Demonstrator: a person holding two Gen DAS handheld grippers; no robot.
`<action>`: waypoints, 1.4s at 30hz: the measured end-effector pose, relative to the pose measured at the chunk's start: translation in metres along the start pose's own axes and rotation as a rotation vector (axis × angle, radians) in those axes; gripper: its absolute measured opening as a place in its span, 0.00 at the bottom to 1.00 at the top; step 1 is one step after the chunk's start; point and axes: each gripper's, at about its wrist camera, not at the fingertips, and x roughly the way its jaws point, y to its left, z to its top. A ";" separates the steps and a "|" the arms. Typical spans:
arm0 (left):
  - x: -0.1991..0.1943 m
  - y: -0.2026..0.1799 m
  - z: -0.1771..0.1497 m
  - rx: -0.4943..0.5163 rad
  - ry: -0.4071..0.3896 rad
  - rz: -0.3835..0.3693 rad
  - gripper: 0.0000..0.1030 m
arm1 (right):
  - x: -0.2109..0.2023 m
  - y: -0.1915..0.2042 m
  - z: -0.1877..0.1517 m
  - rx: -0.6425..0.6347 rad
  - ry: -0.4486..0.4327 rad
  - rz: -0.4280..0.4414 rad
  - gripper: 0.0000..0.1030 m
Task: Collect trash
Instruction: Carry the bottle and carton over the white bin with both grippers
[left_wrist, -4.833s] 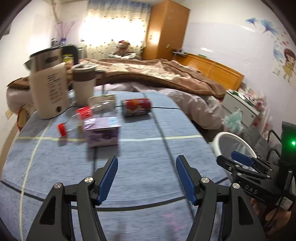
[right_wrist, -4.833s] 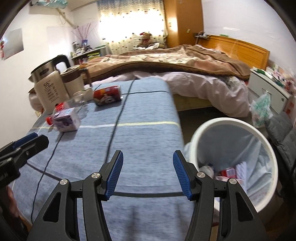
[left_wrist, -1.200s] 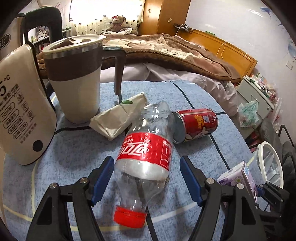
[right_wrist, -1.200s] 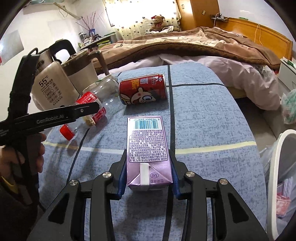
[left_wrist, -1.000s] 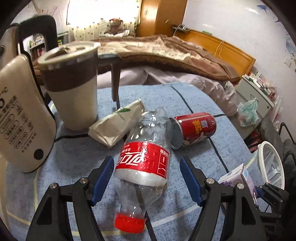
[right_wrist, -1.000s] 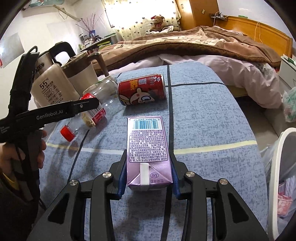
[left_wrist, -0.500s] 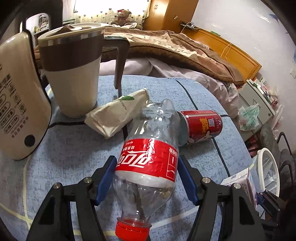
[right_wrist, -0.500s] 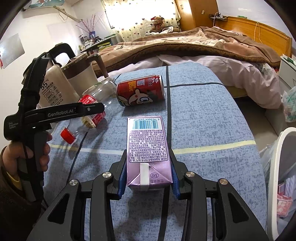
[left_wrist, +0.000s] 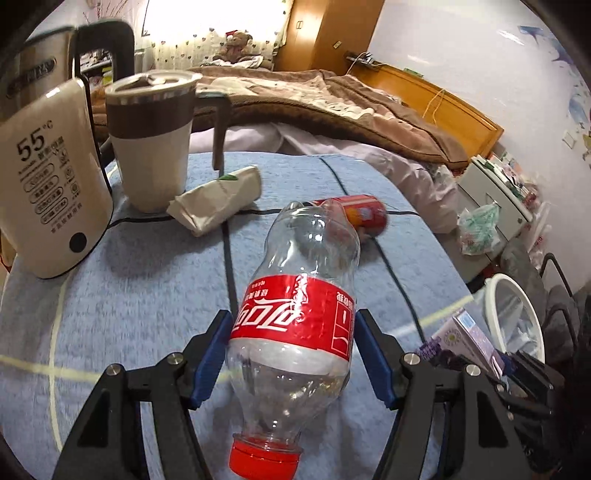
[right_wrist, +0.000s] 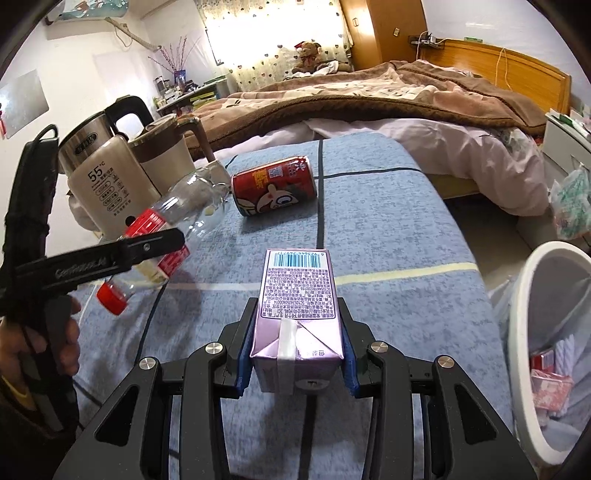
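Your left gripper (left_wrist: 291, 354) is clamped on the plastic bottle (left_wrist: 295, 332), jaws just closed in; it hangs cap-down, clear of the blue tablecloth (left_wrist: 147, 280). Right gripper (right_wrist: 293, 354) pinches the purple carton (right_wrist: 297, 306). Red can (right_wrist: 275, 184) lies on the cloth; bin (right_wrist: 535, 332) at right.

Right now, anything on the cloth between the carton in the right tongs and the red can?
No. In the right wrist view, only bare blue cloth separates purple carton from red can.

Cream kettle (left_wrist: 51, 177), lidded jug (left_wrist: 151, 140), bed with brown blanket (right_wrist: 369, 99), perhaps a teddy bear (right_wrist: 308, 51)
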 end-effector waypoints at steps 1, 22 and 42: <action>-0.002 -0.005 -0.002 0.003 -0.004 -0.005 0.67 | -0.004 -0.001 -0.002 0.002 -0.004 -0.003 0.38; -0.035 -0.090 -0.039 0.112 -0.017 -0.098 0.67 | -0.081 -0.044 -0.028 0.074 -0.083 -0.086 0.38; -0.026 -0.206 -0.056 0.261 -0.036 -0.166 0.67 | -0.125 -0.133 -0.047 0.174 -0.112 -0.211 0.38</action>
